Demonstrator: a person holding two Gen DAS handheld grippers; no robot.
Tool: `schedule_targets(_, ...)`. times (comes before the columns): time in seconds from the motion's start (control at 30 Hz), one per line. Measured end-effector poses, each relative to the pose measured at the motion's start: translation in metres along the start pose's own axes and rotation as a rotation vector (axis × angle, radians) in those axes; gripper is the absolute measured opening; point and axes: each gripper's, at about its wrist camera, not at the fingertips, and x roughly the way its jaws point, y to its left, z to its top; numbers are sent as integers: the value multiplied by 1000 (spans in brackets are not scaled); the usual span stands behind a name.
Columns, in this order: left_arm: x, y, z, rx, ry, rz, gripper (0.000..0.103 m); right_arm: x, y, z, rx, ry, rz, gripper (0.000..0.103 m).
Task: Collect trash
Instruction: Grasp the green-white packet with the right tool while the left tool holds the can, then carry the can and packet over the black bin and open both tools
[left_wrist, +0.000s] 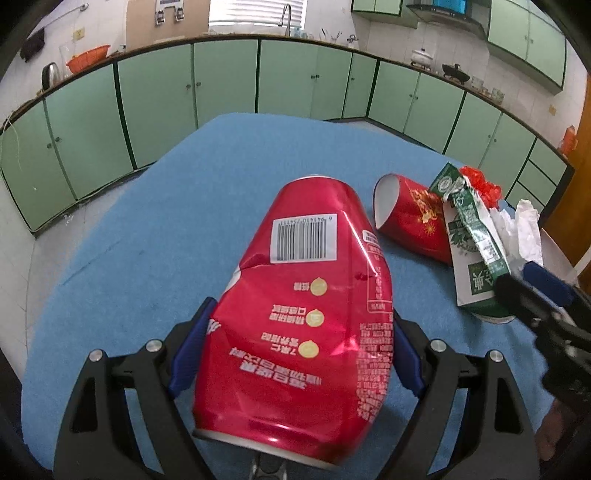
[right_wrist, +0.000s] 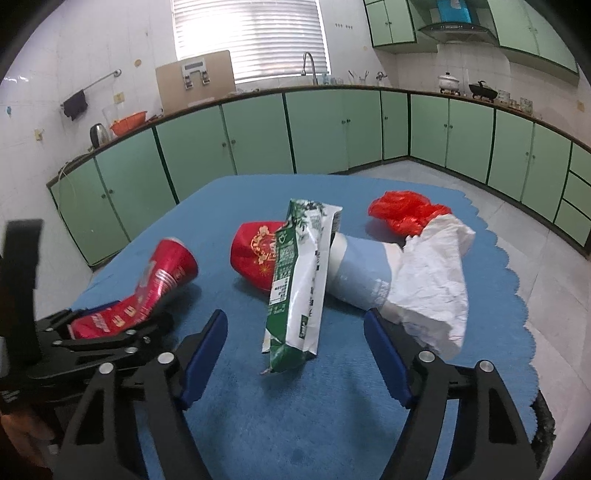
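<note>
My left gripper (left_wrist: 295, 350) is shut on a dented red can (left_wrist: 306, 314), held above the blue tablecloth (left_wrist: 147, 240); the can also shows in the right wrist view (right_wrist: 147, 291). My right gripper (right_wrist: 295, 343) is open, its fingers either side of a green and white carton (right_wrist: 299, 280) that lies on the cloth. Behind the carton lie a red paper cup (right_wrist: 255, 254), a pale blue cup (right_wrist: 362, 273), a crumpled white tissue (right_wrist: 432, 280) and a red plastic bag (right_wrist: 406, 212). In the left wrist view the red cup (left_wrist: 410, 218) and carton (left_wrist: 476, 254) lie to the right.
The table's scalloped cloth edge (right_wrist: 517, 295) runs on the right, with tiled floor beyond. Green kitchen cabinets (right_wrist: 332, 129) line the far walls. A white box edge (left_wrist: 554, 254) shows at the far right of the left wrist view.
</note>
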Motion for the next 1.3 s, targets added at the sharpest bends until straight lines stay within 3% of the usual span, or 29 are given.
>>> schedule_targets(0.33,-2,9,-2,-6,-1,-2,81,22,1,3,14,55,-7,63)
schedule_targets(0.6,-4,10,4,-11,-10,-3,81,39,6,2,15,131,5,36)
schedule_targets(1.07,-19,8,3,8,-35,-10,82,14,4,-1,1,115,0,29)
schedule_targets(1.27,-23,9,-2,16,-35,-12,82,8,1,-10,-11,151,5,32)
schedule_targets(1.3,-22,8,-3,19,-33,-10,82,8,1,-10,-9,150,2,37)
